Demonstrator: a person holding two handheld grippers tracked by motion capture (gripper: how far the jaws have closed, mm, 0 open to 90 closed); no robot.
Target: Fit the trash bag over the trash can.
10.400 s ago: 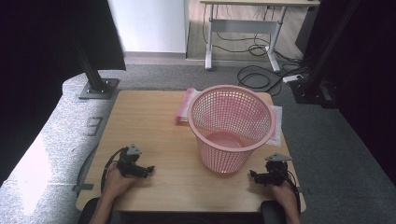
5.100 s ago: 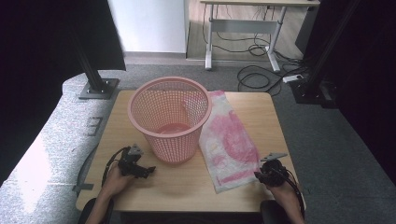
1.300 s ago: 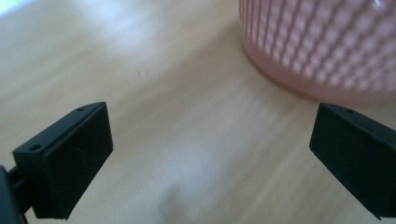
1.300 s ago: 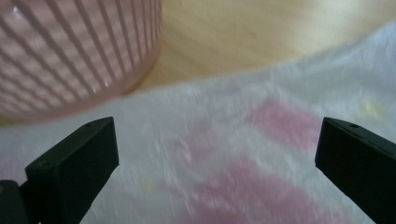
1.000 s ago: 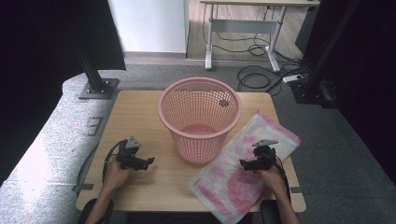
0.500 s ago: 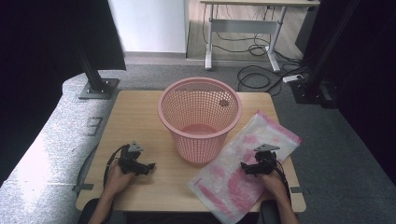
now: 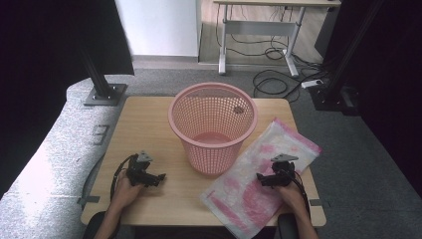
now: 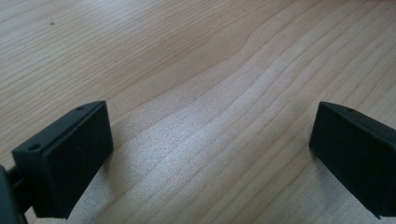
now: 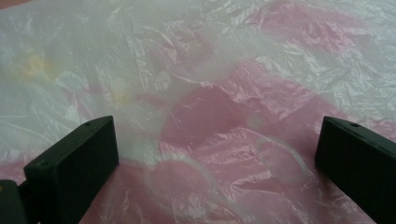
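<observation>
- Two grippers sit with jaws wide: right gripper over the plastic bag, left gripper on bare table.
- Bag lies flat beside the basket.
- Likely next: pinch the bag's edge to line the basket.

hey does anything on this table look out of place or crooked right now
The pink and white plastic bag lies flat but askew, diagonal to the table, its near corner hanging over the front edge. The pink basket stands upright, unlined. Nothing looks spilled or damaged.
</observation>
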